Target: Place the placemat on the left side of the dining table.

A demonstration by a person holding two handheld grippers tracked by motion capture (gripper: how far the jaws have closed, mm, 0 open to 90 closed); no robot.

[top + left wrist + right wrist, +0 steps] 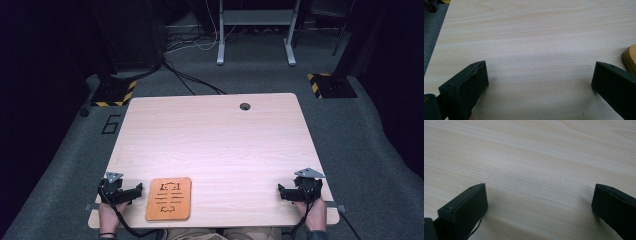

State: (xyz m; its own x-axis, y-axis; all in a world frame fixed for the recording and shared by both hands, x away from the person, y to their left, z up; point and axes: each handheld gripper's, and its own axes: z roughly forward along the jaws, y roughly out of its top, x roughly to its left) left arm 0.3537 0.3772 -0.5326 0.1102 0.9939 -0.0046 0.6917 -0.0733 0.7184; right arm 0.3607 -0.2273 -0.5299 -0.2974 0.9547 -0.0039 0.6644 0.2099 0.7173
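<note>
A flat orange wooden board (169, 198) with cut-out slots lies near the front edge of the light wooden table (215, 140), left of centre. My left gripper (134, 191) rests on the table just left of the board and is held by a hand. In the left gripper view its jaws (540, 66) stand wide apart with bare wood between them, and the board's rounded corner (630, 58) shows beside the right jaw. My right gripper (282, 192) rests at the front right, far from the board. Its jaws (539, 186) are open over bare table.
A round cable hole (244, 106) sits near the table's far edge. Beyond the table are grey carpet, cables (190, 80), a white desk frame (255, 30) and two floor plates with yellow-black stripes (114, 92) (331, 85).
</note>
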